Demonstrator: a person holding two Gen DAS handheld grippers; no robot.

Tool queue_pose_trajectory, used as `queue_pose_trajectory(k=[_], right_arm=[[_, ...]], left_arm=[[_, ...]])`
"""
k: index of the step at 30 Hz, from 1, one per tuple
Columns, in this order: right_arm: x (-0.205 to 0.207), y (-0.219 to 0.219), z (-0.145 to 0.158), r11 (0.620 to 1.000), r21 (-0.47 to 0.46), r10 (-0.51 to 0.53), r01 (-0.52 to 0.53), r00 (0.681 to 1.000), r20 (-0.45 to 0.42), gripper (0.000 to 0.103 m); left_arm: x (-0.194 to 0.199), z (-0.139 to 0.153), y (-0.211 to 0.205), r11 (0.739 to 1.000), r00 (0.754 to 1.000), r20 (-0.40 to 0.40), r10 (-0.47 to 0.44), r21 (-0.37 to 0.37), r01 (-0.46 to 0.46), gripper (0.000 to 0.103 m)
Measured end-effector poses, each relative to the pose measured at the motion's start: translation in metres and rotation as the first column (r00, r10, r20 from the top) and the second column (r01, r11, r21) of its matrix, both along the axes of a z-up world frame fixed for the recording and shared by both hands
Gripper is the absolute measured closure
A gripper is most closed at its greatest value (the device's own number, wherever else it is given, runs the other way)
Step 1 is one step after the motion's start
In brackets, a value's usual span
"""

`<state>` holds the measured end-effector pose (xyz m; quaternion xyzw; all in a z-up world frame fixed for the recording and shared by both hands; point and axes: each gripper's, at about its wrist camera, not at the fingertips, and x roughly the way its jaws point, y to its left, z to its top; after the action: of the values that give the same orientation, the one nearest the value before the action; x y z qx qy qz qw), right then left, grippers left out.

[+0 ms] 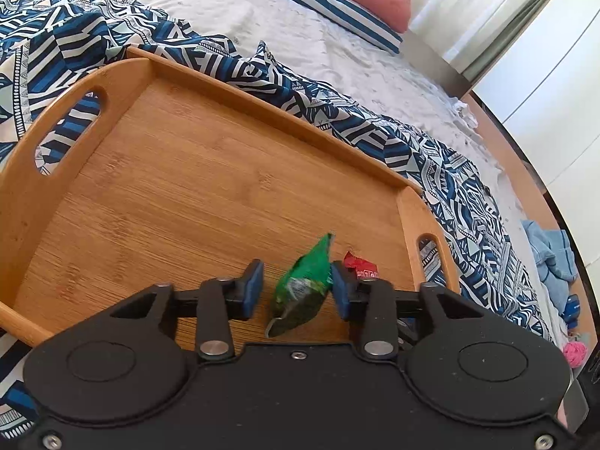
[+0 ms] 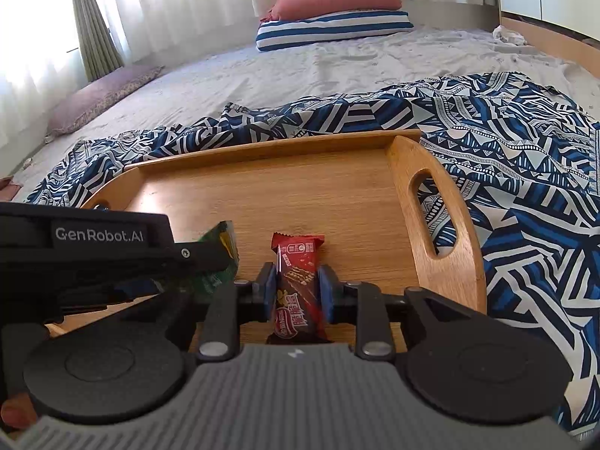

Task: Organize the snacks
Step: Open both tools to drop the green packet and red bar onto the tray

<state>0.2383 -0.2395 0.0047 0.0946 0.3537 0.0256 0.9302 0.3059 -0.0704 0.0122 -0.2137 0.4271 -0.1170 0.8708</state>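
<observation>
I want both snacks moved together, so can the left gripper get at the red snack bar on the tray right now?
Probably not. The left gripper has the green packet between its fingers, and the red snack bar sits between the right gripper's fingers on the tray. Both would have to clear first.

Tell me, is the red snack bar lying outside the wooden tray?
No, the red snack bar lies on the floor of the wooden tray.

bed (image 2: pixel 262 71) | patterned blanket (image 2: pixel 525 142), pillows (two stacked, perhaps a third) | wooden tray (image 2: pixel 397 157) on blanket
</observation>
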Motion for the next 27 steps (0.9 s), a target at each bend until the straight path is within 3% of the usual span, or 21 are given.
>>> queue_pose_trajectory(k=[9, 14, 16, 27], right_arm=[[-0.008, 0.001, 0.012, 1.0, -0.026, 0.013, -0.012, 0.999, 0.035, 0.053], [-0.014, 0.002, 0.018, 0.999, -0.041, 0.015, -0.013, 0.999, 0.045, 0.051], [-0.018, 0.001, 0.021, 0.999, -0.046, 0.011, -0.009, 0.999, 0.05, 0.044], [-0.045, 0.001, 0.04, 0.997, -0.079, 0.008, -0.001, 0.997, 0.083, 0.028]], left_arm=[[-0.006, 0.009, 0.002, 0.999, 1.0, 0.01, 0.002, 0.037, -0.003, 0.048], [-0.014, 0.02, 0.003, 0.998, 0.999, 0.04, 0.002, 0.058, -0.004, 0.027], [-0.019, 0.025, 0.006, 0.998, 0.998, 0.055, 0.009, 0.062, -0.012, 0.019], [-0.063, 0.057, 0.021, 0.989, 0.986, 0.164, -0.009, 0.15, -0.016, 0.005]])
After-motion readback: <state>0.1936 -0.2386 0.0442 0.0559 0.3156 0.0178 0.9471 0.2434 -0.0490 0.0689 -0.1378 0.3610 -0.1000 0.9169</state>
